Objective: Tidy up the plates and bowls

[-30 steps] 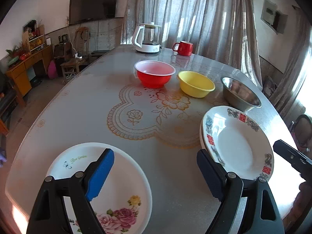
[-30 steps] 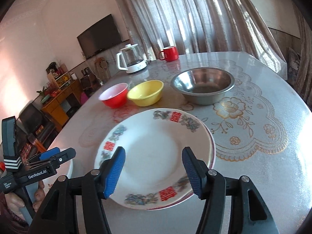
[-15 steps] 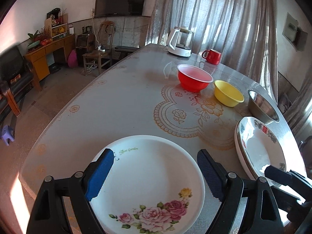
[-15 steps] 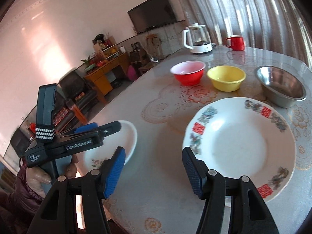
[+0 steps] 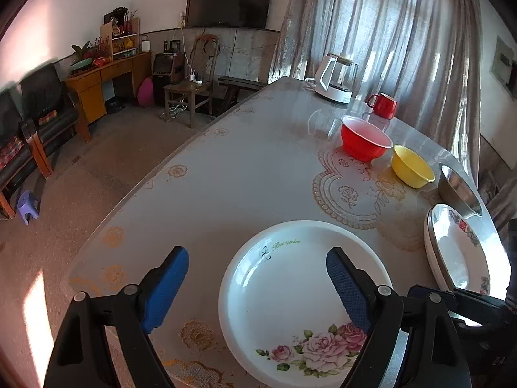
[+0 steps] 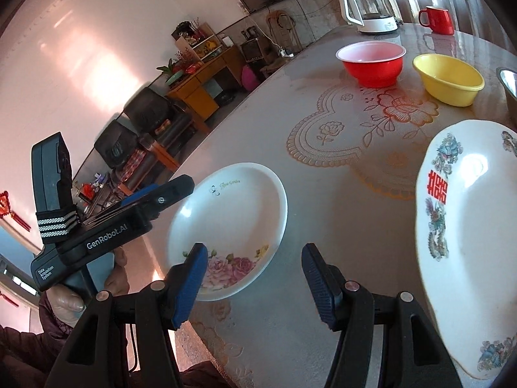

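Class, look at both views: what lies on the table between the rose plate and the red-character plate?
Nothing: between the rose plate and the red-character plate there is only bare tablecloth, clearest in the right wrist view.

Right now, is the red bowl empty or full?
Empty: the red bowl shows only its bare pale inside, upright on the table.

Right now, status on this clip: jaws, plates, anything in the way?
Left gripper open, empty. Right gripper open, empty. Rose plate flat on table, apart from the red-character plate. Nothing between the plates.
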The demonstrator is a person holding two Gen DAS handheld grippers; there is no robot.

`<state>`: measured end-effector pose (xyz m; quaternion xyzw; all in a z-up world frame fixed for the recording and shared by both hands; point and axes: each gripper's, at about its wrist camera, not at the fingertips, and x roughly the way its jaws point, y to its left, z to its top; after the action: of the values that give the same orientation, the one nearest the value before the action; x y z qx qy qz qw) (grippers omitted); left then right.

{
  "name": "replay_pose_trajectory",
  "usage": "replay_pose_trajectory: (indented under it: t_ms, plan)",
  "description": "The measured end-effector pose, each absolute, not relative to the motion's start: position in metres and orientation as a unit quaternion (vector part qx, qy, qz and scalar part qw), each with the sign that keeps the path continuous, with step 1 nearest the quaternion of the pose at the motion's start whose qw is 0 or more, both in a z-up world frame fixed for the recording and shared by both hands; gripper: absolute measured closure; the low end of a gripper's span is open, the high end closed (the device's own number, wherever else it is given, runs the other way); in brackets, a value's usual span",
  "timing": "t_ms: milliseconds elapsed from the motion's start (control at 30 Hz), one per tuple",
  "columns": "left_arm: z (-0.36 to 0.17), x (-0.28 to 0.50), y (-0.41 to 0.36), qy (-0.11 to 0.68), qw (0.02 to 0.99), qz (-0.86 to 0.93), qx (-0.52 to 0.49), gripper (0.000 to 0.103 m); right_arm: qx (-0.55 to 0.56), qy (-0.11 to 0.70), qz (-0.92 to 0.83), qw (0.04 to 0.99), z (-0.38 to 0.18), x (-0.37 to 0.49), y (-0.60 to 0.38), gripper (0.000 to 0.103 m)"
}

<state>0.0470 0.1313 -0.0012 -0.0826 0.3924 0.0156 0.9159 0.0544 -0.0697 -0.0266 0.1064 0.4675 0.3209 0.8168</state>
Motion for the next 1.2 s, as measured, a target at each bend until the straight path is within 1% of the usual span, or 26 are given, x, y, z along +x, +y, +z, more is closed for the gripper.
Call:
replay_pose_trajectory:
  t_ms: [100,167,267,333,367,433,467,533,600,633,833,967,1000,1033,1067,1200]
  plan:
    - [-0.008,0.045,0.142,0.4,0.912,0.02,-0.091,0.016,0.101,0.473,0.322,0.814,-0.031,0.059,-0.065,0.042]
    - [-0.012,0.043,0.152,0.406,0.907,0.02,-0.11,0.02,0.1,0.475,0.324,0.812,-0.035,0.062,-0.061,0.042]
    - [-0.02,0.041,0.169,0.415,0.899,0.021,-0.139,0.031,0.096,0.476,0.327,0.811,-0.04,0.066,-0.055,0.042]
    - [-0.025,0.04,0.176,0.421,0.895,0.018,-0.15,0.046,0.095,0.475,0.33,0.811,-0.043,0.067,-0.05,0.042]
    - [-0.027,0.039,0.178,0.423,0.893,0.014,-0.154,0.047,0.093,0.474,0.331,0.81,-0.045,0.068,-0.048,0.042]
    - [-0.033,0.036,0.178,0.428,0.89,0.003,-0.157,0.053,0.091,0.48,0.332,0.807,-0.049,0.069,-0.044,0.048]
    - [-0.035,0.036,0.177,0.431,0.889,-0.003,-0.156,0.055,0.092,0.472,0.332,0.811,-0.049,0.068,-0.044,0.049]
    - [-0.039,0.035,0.172,0.435,0.887,-0.019,-0.154,0.06,0.089,0.47,0.329,0.814,-0.05,0.068,-0.044,0.054]
    - [-0.04,0.035,0.166,0.432,0.889,-0.028,-0.146,0.063,0.085,0.468,0.331,0.815,-0.05,0.067,-0.043,0.056]
    - [-0.04,0.036,0.162,0.434,0.889,-0.034,-0.14,0.066,0.085,0.468,0.332,0.814,-0.05,0.067,-0.042,0.056]
    - [-0.04,0.036,0.142,0.427,0.896,-0.048,-0.108,0.067,0.096,0.448,0.342,0.821,-0.053,0.061,-0.046,0.054]
    - [-0.041,0.036,0.149,0.425,0.893,-0.054,-0.135,0.067,0.078,0.434,0.333,0.833,-0.049,0.056,-0.042,0.054]
    - [-0.041,0.036,0.151,0.424,0.892,-0.055,-0.144,0.067,0.066,0.43,0.329,0.838,-0.049,0.054,-0.04,0.056]
    - [-0.041,0.035,0.152,0.422,0.892,-0.056,-0.153,0.067,0.058,0.427,0.322,0.843,-0.049,0.054,-0.039,0.062]
    - [-0.042,0.035,0.152,0.419,0.892,-0.056,-0.158,0.067,0.056,0.425,0.317,0.846,-0.049,0.054,-0.04,0.063]
    - [-0.042,0.033,0.145,0.414,0.897,-0.051,-0.15,0.067,0.068,0.429,0.301,0.849,-0.049,0.057,-0.047,0.078]
